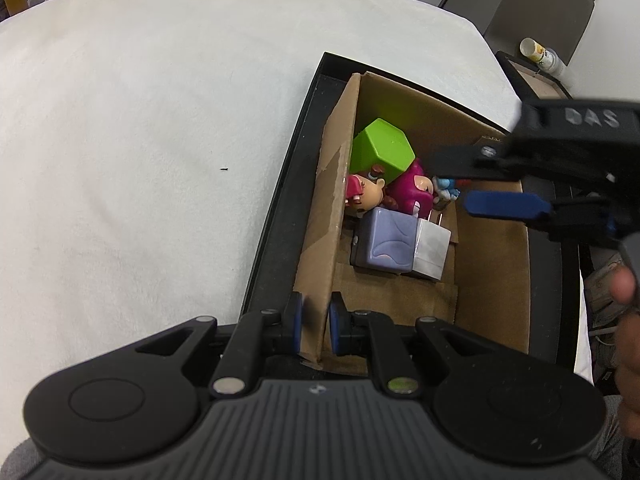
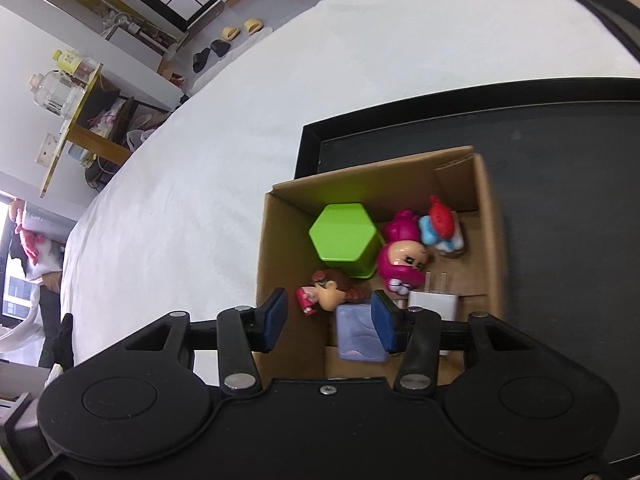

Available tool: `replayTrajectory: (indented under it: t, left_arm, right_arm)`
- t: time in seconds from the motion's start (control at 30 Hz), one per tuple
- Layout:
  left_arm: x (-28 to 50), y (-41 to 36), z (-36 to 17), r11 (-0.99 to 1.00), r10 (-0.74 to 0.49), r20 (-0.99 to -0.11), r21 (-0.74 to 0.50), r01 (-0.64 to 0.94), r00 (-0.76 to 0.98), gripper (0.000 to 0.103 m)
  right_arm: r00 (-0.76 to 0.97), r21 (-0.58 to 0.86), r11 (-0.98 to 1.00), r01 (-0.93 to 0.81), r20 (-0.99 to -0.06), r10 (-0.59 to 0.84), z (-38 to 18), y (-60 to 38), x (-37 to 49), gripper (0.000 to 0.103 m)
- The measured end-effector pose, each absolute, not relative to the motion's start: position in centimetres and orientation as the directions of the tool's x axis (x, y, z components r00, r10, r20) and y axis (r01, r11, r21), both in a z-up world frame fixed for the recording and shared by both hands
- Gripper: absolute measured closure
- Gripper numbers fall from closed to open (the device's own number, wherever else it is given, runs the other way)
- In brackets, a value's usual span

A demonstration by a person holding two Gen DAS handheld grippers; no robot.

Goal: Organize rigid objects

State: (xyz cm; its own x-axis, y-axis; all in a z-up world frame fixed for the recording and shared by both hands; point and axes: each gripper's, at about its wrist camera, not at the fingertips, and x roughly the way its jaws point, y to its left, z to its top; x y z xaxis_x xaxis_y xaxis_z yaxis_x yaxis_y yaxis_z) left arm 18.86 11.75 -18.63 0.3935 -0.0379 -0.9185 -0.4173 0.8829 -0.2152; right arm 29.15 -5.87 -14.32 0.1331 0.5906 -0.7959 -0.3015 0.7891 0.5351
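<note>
Left gripper (image 1: 316,322) clamps cardboard box (image 1: 320,216) wall; toys beyond.

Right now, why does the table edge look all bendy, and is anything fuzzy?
Left wrist view: the fisheye lens curves the white table, and the right gripper looks blurry, being close to the lens. Right wrist view: the black tray also bows, but the green box looks sharp.

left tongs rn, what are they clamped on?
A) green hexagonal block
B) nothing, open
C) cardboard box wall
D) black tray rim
C: in the left wrist view the left tongs sit pinched on the near wall of the cardboard box, pads on either side of it; the green hexagonal block lies loose inside.
</note>
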Motion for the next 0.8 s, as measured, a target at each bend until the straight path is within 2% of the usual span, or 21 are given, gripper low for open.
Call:
replayTrajectory:
  t: [0.57,0.67,0.8]
  left_arm:
    - [17.9,10.2,-15.5,0.898,0.03,-0.906,-0.16,-0.409,0.422,0.09]
    - [17.9,10.0,-14.8,0.893,0.031,-0.908,-0.162,-0.419,0.418,0.088]
    - [18.2,9.2,-13.3,0.901,0.022,-0.902,-0.169,-0.401,0.431,0.086]
  right_arm:
    - [0.256,0.467,0.807,-0.36,-0.783,0.567,-11.1,-11.7,26.9,0.034]
    - [0.277,0.453,0.813,-0.366,-0.781,0.56,-10.6,-12.7,26.7,0.024]
    - [0.312,0.442,0.82,-0.365,-0.772,0.554,-10.0,-14.1,26.4,0.017]
